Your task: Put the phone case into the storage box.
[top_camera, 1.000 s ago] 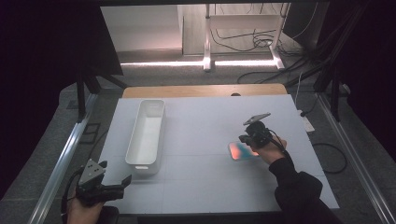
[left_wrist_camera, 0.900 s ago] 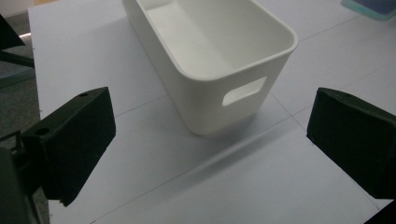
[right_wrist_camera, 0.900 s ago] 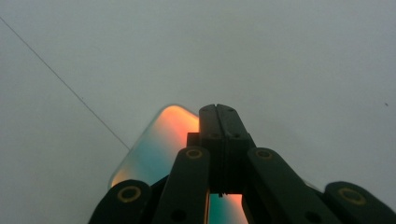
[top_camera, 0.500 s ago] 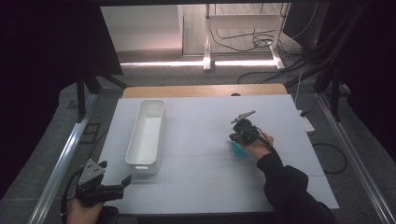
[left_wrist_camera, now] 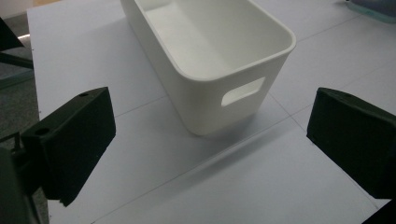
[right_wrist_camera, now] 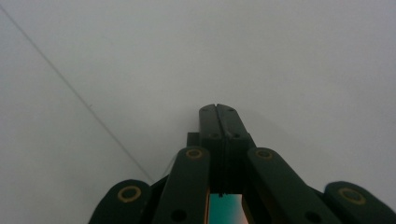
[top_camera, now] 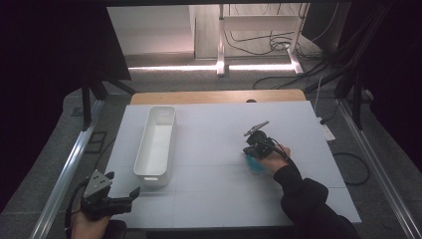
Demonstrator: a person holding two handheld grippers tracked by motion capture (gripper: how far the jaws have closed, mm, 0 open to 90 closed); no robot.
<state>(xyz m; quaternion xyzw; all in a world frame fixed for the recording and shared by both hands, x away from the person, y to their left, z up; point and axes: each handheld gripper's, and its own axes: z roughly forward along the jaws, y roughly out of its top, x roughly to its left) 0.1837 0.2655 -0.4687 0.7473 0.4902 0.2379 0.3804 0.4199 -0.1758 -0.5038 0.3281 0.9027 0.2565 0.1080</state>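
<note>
— Two hand-held grippers over the white counter (top_camera: 214, 189). What's nearest?

— The left hand-held gripper (top_camera: 130, 195), at the near left corner of the counter. Its black jaws stand wide apart with nothing between them, fully released. It points toward the near end of the white bin (top_camera: 156, 147), close to it but not touching.

— And from that gripper's own view?

— The bin (left_wrist_camera: 210, 60) sits just ahead between the two spread jaws, its handle slot facing the camera, its inside bare.

— What about the other one?

— The right hand-held gripper (top_camera: 250, 151) is farther in, right of centre, tilted down toward the counter. In the right gripper view the jaws are clenched, pressed flat together at the tip of the right hand-held gripper (right_wrist_camera: 217, 108).

— Is it holding something?

— A thin teal-and-orange thing (right_wrist_camera: 225, 207) shows low behind the closed jaws. From above, a teal-blue thing (top_camera: 255, 165) lies at the counter under the person's hand, just beside the gripper. Whether the jaws actually pinch it, I cannot tell.

— And the bin relative to that?

— Well apart, off to the left, lengthwise toward the far edge.
</note>
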